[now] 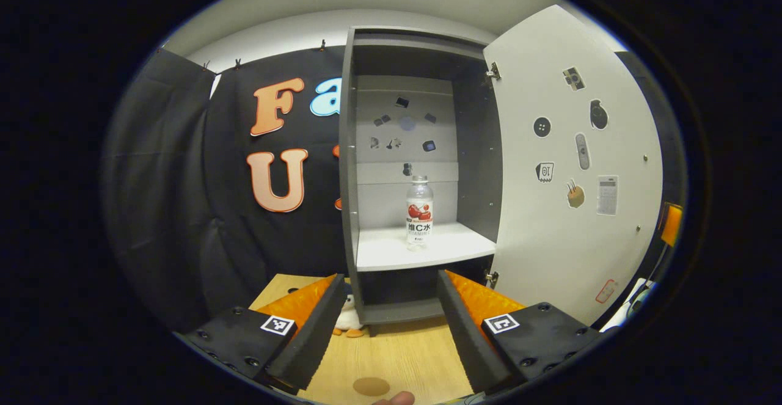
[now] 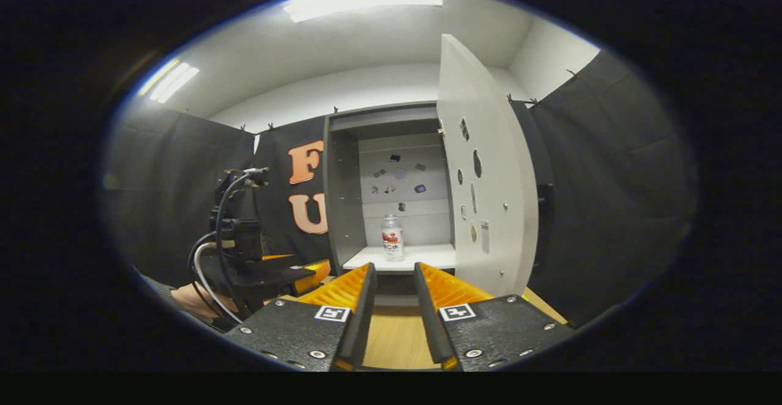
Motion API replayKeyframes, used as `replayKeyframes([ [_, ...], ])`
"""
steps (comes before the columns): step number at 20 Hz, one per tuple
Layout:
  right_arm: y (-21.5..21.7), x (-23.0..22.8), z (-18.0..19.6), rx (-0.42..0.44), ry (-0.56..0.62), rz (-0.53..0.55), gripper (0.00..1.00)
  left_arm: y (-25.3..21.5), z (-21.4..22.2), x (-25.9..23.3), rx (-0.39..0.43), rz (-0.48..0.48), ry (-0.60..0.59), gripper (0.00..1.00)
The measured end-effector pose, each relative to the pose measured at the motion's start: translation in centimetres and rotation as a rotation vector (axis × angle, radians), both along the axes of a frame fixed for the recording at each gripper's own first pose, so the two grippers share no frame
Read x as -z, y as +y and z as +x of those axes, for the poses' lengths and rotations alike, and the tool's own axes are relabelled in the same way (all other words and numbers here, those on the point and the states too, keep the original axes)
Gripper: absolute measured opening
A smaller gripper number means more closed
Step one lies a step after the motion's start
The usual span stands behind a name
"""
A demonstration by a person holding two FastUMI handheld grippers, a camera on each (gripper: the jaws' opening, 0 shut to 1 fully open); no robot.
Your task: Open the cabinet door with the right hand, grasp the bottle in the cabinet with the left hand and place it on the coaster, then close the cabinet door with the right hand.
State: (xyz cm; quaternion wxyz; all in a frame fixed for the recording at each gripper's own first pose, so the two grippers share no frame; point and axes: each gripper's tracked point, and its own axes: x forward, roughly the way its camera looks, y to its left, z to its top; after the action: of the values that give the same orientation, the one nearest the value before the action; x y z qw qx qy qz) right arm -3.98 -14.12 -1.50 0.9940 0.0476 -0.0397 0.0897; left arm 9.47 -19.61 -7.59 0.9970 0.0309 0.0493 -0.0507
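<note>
- The tall dark grey cabinet (image 1: pixel 415 148) with the pale back panel stands on the light wooden table (image 1: pixel 397 356), and it's wide open, so you can see right into it.
- Its big white cabinet door (image 1: pixel 574 167), covered with little stickers on the inside face, is swung out to the right on its hinges. In the right gripper view that same door (image 2: pixel 489 179) is seen nearly edge-on, sticking out toward the camera.
- The left gripper (image 1: pixel 385 283) sits low in front of the cabinet with its fingers spread wide and nothing between them. From the right gripper view you can see it (image 2: pixel 299 273) off to the left, with a hand (image 2: pixel 195 301) holding it and cables looping off the back.
- The right gripper (image 2: pixel 394 267) is also parted, a narrower gap, gripping nothing, aimed pretty much straight at the cabinet opening.
- The clear plastic bottle (image 1: pixel 420 212) with a white cap and a red-and-white label stands upright on the white shelf (image 1: pixel 391 252) inside the cabinet, toward the middle. It's farther in than both grippers and well apart from them, lined up above the gap of the left fingers.
- A small white plush toy (image 1: pixel 349 319) sits on the table by the cabinet's lower left corner, just beside the left finger.
- A round brown coaster (image 1: pixel 371 386) lies flat on the table, down between the left gripper's fingers and near the camera.
</note>
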Motion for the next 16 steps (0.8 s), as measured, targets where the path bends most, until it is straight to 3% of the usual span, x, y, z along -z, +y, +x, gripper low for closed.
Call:
replayKeyframes([
  [1, 0.2, 0.1, 1.2, 0.017, 0.006, 0.003, 0.48, -0.8, 1.8, -0.1, 0.02, -0.003, -0.009, 0.95],
  [3, 0.1, 0.5, 3.7, 0.053, 0.021, -0.003, 0.53, -2.3, 6.1, -0.9, 0.061, 0.002, -0.043, 0.97],
  [4, 0.2, 0.7, 5.2, 0.075, 0.029, -0.008, 0.66, -2.9, 8.0, -1.2, 0.072, 0.009, -0.057, 0.97],
  [6, 0.0, 1.2, 7.2, 0.11, 0.064, -0.002, 0.75, -4.0, 12.1, -1.2, 0.087, 0.019, -0.064, 0.94],
  [8, -0.1, 1.8, 8.8, 0.136, 0.098, 0.013, 0.78, -5.0, 15.9, -1.0, 0.11, 0.003, -0.06, 0.95],
  [9, -0.3, 2.3, 9.4, 0.149, 0.117, 0.015, 0.74, -5.3, 17.3, -0.9, 0.112, -0.003, -0.056, 0.95],
  [10, -0.5, 2.7, 10.0, 0.165, 0.138, 0.013, 0.8, -5.7, 19.1, -0.9, 0.122, -0.018, -0.055, 0.97],
  [11, -0.8, 3.1, 10.5, 0.181, 0.154, 0.009, 0.79, -6.2, 20.5, -0.7, 0.126, -0.027, -0.052, 0.97],
  [16, -1.7, 3.8, 12.4, 0.232, 0.202, -0.005, 0.79, -7.4, 25.5, 0.7, 0.139, -0.035, -0.038, 0.97],
])
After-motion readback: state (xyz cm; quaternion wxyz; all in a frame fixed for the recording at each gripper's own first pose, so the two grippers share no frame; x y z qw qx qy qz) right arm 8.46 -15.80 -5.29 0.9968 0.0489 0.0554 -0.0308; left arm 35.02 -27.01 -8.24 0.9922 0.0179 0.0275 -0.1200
